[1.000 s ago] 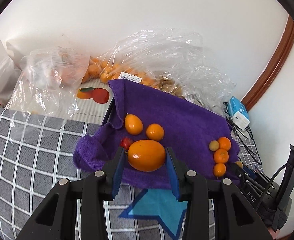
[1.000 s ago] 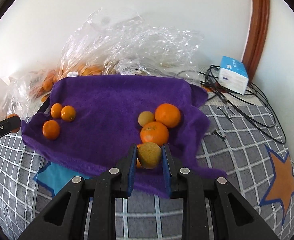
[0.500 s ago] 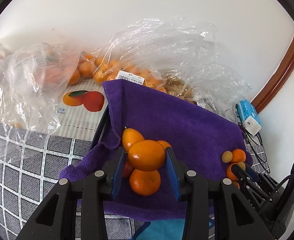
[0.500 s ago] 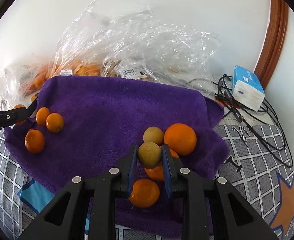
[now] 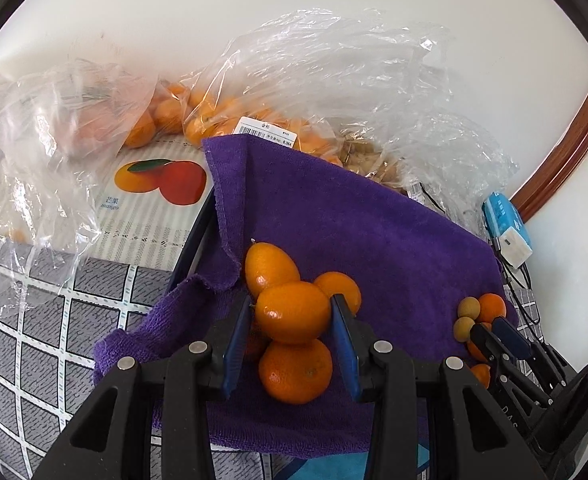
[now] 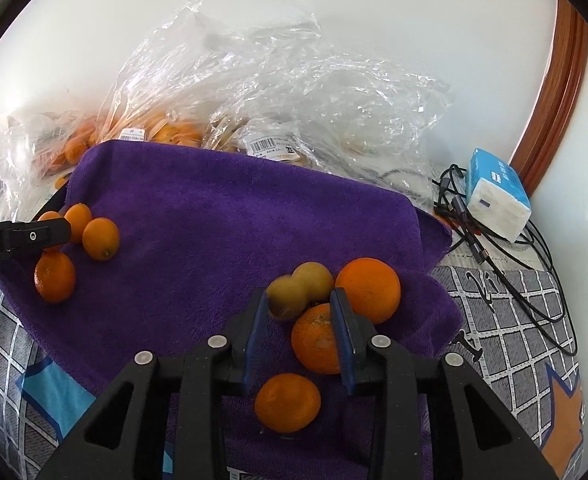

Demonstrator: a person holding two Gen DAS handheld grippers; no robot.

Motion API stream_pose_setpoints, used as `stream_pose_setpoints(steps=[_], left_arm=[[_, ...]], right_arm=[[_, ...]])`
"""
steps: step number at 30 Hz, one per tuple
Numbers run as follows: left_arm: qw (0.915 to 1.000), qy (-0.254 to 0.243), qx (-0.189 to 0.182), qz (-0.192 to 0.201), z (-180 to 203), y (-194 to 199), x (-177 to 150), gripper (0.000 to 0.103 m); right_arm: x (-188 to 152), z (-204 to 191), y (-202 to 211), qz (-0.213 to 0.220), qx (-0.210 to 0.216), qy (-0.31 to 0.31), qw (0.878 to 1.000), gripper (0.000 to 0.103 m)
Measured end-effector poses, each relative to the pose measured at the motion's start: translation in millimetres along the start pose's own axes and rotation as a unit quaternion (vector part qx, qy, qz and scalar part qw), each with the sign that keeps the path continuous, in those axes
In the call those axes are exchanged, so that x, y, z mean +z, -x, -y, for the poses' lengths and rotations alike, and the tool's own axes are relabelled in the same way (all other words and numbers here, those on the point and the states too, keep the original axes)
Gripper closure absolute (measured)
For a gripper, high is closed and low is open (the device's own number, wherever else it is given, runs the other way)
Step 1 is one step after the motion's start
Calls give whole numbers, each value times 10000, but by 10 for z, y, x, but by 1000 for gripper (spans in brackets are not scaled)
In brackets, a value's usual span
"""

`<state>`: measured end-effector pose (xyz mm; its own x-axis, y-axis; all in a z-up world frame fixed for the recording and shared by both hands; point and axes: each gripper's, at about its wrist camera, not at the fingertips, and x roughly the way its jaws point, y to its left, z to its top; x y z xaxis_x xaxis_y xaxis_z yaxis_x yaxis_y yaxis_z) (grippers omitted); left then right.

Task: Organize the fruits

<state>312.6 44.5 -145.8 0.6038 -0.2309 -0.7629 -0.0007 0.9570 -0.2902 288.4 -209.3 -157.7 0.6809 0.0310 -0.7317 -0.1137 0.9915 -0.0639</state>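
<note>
Two piles grow on the towel (image 5: 374,224), sorted by kind. The left gripper (image 5: 291,314) clamps an orange (image 5: 292,312) above the orange pile. The right gripper (image 6: 298,306) has just been opening; its brown fruit (image 6: 283,298), blurred, drops free beside another.

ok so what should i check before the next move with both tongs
1. Left tongs gripping the held orange: ok.
2. Orange pile on the purple towel right under the held orange: ok.
3. Right tongs have just been opening, with the brown fruit between them and clear of the right pad: ok.
4. Brown fruit at rest: cannot tell, it is blurred.
5. Second brown fruit right beside it: ok.
</note>
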Motion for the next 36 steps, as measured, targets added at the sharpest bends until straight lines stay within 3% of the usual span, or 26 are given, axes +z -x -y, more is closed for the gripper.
stream_pose_setpoints(steps=[3, 10, 13, 17, 23, 32, 33, 35, 36], left_arm=[[10000, -58, -10, -20, 16, -4, -10, 63], [9996, -242, -51, 157, 114, 188, -3, 44], [9993, -268, -82, 238, 139, 323, -4, 39], [9988, -318, -40, 381, 186, 571, -65, 34], [9975, -347, 132, 608, 256, 1014, -244, 29], [9915, -500, 348, 1148, 390, 1810, -667, 17], [9910, -496, 351, 1194, 408, 1877, -715, 15], [9895, -562, 382, 1278, 460, 2027, -837, 13], [9887, -610, 396, 1312, 482, 2086, -886, 12]], right_arm=[[-3, -22, 9, -14, 27, 23, 10000, 66], [-20, 16, 88, -148, 101, -129, 9998, 65], [-25, 65, 226, -86, 118, -244, 9996, 60], [-30, 110, 503, 186, 215, -358, 9990, 50], [-115, 193, 882, 119, 456, -652, 9968, 49], [-423, 360, 1582, 246, 437, -935, 9944, 46], [-463, 378, 1659, 262, 429, -954, 9942, 44], [-537, 414, 1796, 317, 395, -971, 9940, 27], [-587, 439, 1890, 397, 394, -983, 9936, 24]])
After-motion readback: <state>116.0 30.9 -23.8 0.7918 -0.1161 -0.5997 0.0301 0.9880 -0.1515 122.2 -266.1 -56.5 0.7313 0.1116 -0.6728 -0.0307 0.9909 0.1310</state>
